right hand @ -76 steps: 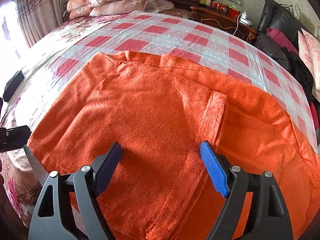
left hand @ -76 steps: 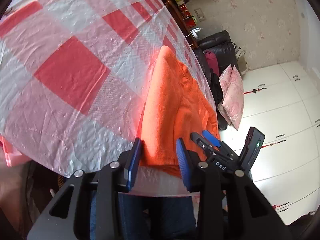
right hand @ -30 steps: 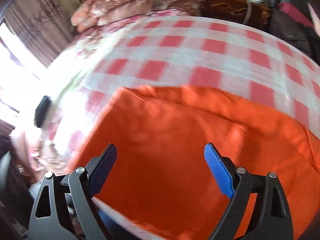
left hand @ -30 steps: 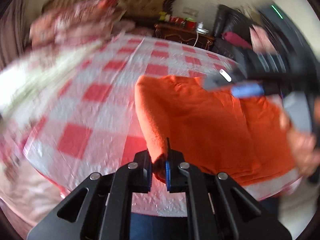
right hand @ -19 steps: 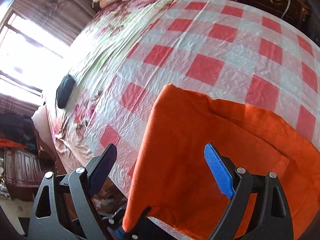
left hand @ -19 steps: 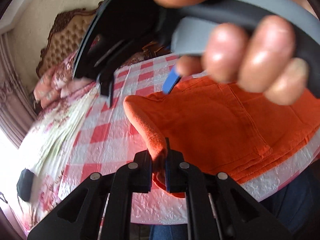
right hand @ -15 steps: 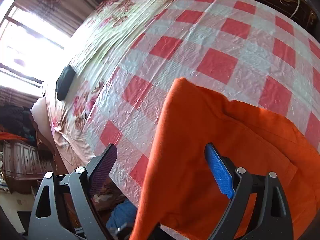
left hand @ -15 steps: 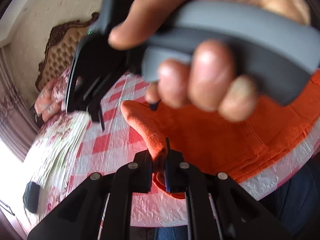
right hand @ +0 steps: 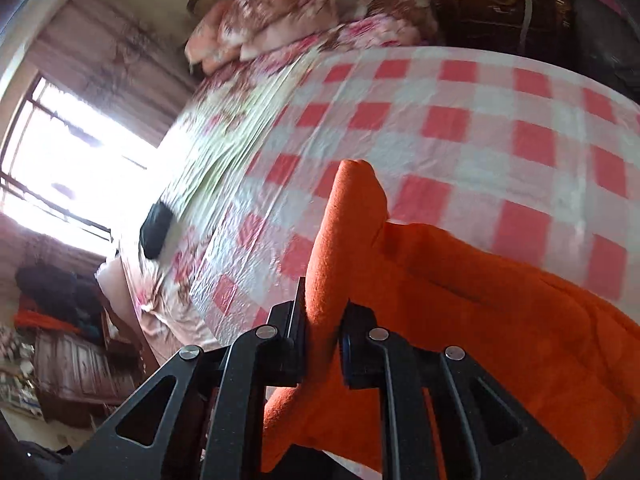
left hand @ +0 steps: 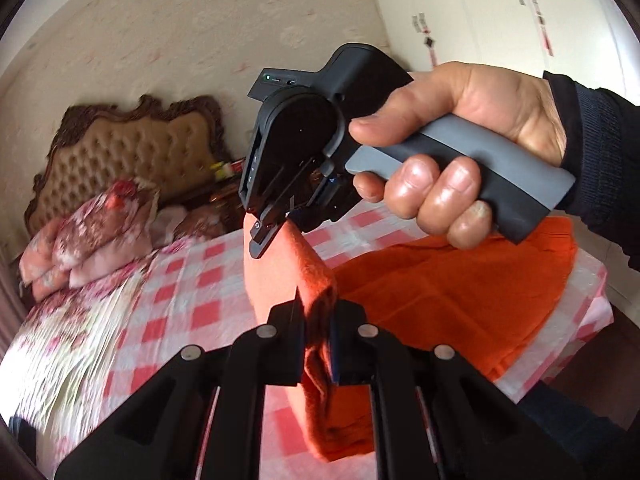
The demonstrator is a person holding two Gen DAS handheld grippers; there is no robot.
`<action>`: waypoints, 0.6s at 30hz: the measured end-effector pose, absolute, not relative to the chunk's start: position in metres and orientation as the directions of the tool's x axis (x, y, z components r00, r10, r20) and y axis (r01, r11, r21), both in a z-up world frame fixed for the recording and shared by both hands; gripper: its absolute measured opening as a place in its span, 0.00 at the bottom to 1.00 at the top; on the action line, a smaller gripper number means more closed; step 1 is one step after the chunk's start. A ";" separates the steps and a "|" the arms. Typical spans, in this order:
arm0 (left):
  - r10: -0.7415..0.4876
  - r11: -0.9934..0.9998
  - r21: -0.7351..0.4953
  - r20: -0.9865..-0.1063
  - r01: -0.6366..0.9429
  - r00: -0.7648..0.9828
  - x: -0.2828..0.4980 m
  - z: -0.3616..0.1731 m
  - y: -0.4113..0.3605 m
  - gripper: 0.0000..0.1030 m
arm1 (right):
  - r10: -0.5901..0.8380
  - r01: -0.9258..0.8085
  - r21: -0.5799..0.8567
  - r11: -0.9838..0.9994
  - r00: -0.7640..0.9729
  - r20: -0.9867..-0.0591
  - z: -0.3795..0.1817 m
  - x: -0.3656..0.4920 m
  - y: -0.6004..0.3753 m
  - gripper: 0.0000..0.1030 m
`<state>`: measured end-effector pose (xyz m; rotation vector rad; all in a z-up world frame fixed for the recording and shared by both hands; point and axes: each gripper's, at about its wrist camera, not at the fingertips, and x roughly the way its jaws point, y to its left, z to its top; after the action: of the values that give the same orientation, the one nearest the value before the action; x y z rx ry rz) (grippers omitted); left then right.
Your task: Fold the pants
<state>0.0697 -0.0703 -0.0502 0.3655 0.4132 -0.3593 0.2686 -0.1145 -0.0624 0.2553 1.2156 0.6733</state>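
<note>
Orange fleece pants [left hand: 440,300] lie at the near edge of the bed on a red-and-white checked cover [left hand: 192,280]. My left gripper [left hand: 318,332] is shut on a raised fold of the pants' left edge. Beyond it in the left wrist view, a hand [left hand: 460,160] holds my right gripper [left hand: 260,236], tips down on the far corner of the same raised edge. In the right wrist view my right gripper [right hand: 324,320] has its jaws closing, and the pads pinch an upright ridge of the pants [right hand: 480,320].
Flowered pillows [left hand: 92,224] and a tufted headboard [left hand: 128,148] are at the bed's far end. A small black object [right hand: 156,230] lies on the flowered sheet near the bright window [right hand: 60,160]. A dark wooden nightstand [right hand: 500,12] stands beyond the bed.
My right gripper went from wide open over the pants to shut on their lifted edge. My left gripper stayed shut on the cloth and rose, lifting the fold off the bed.
</note>
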 end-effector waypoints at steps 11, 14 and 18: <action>-0.312 0.737 0.422 -0.481 0.528 0.819 0.059 -0.121 -0.201 0.08 | 0.597 -0.101 0.594 0.798 0.258 -0.759 -0.142 0.240 -0.282 0.13; -0.275 0.688 0.507 -0.481 0.520 0.832 0.046 -0.154 -0.226 0.08 | 0.618 -0.074 0.621 0.780 0.237 -0.749 -0.172 0.236 -0.298 0.15; -0.212 0.648 0.572 -0.500 0.504 0.840 0.038 -0.183 -0.238 0.12 | 0.630 -0.071 0.633 0.771 0.225 -0.743 -0.190 0.235 -0.299 0.24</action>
<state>0.0385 -0.2384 -0.1826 0.7653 0.4127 -0.4200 0.2347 -0.2986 -0.1896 0.5318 1.2624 0.5159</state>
